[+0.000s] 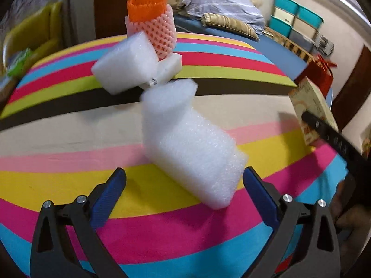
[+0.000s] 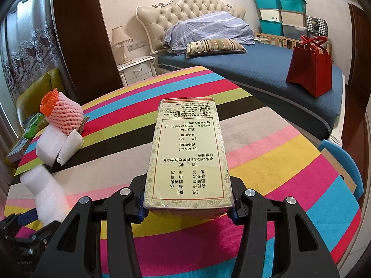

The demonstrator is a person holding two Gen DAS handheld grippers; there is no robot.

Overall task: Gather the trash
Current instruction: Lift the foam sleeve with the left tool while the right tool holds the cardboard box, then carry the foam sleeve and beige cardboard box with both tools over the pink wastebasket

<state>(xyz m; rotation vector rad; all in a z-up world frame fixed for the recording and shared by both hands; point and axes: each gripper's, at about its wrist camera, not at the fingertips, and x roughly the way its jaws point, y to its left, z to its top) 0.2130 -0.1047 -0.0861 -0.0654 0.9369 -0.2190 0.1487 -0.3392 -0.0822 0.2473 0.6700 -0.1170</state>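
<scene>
Long white foam packing block [image 1: 187,148], lying tilted on the striped cloth, its near end between the spread blue pads of the left gripper [image 1: 184,180]; the pads stand clear of the foam, so nothing is grasped. Right gripper [image 2: 186,205] clamped on a yellow printed cardboard box [image 2: 189,155], held off the cloth. Behind the block: a second white foam piece [image 1: 128,64] propped on a small white carton [image 1: 170,66], topped by pink and orange fruit netting [image 1: 154,25]. Likely hazards (judged, not observed): the soft foam may squash or pivot out if the jaws close on its corner only, and a nudge forward could topple the stacked pile behind. Surface: a table [image 2: 266,220] under a multicoloured striped cloth. Room: a bedroom with a tufted-headboard bed [image 2: 266,69], red tote bag [image 2: 309,74] and teal storage bins [image 2: 278,11].
</scene>
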